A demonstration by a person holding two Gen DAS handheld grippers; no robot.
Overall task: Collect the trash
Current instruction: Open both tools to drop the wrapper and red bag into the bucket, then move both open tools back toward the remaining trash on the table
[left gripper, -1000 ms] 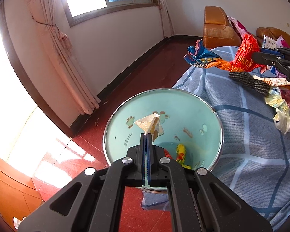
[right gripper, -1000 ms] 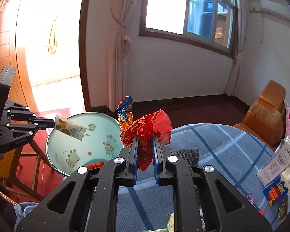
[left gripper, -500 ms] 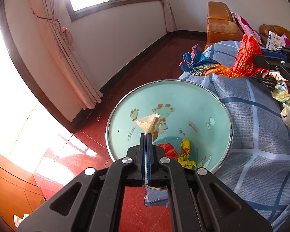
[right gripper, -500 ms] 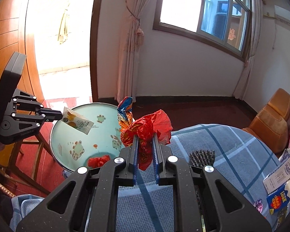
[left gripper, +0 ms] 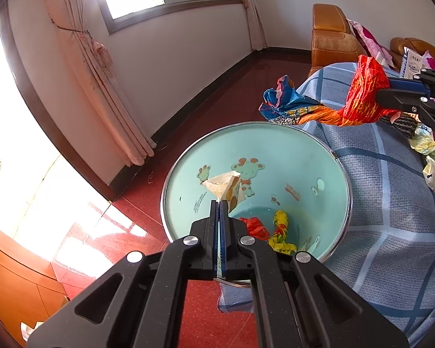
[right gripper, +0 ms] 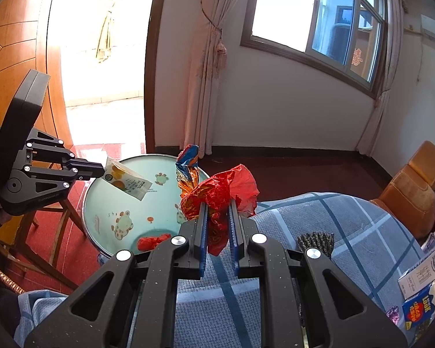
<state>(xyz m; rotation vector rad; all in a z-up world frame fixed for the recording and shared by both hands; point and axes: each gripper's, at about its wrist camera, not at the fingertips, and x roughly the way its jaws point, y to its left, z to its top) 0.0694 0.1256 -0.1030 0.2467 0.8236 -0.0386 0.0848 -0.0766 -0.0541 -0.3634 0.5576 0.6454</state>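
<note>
A blue plaid cloth (right gripper: 348, 232) covers the table. An orange leather armchair (left gripper: 330, 40) stands behind it. Pink tied curtains (right gripper: 208, 66) hang beside the window (right gripper: 327, 17). The floor (left gripper: 217, 110) is dark red.

L gripper (left gripper: 219, 203): jaws shut tight, blue pads nearly touching, pinching corner of a pale snack packet (left gripper: 226, 185) at the tips. Fingers point fwd and down over the mouth of the teal bin (left gripper: 319, 156). In right wrist view its black body sits at far left, fingers level, pointing right, packet hanging off the tips.

R gripper (right gripper: 219, 206): jaws part closed, gap between pads, clamped on a crumpled red wrapper (right gripper: 217, 194). In left wrist view it enters from the right edge, fingers pointing left, approx level, wrapper trailing out toward the bin.
</note>
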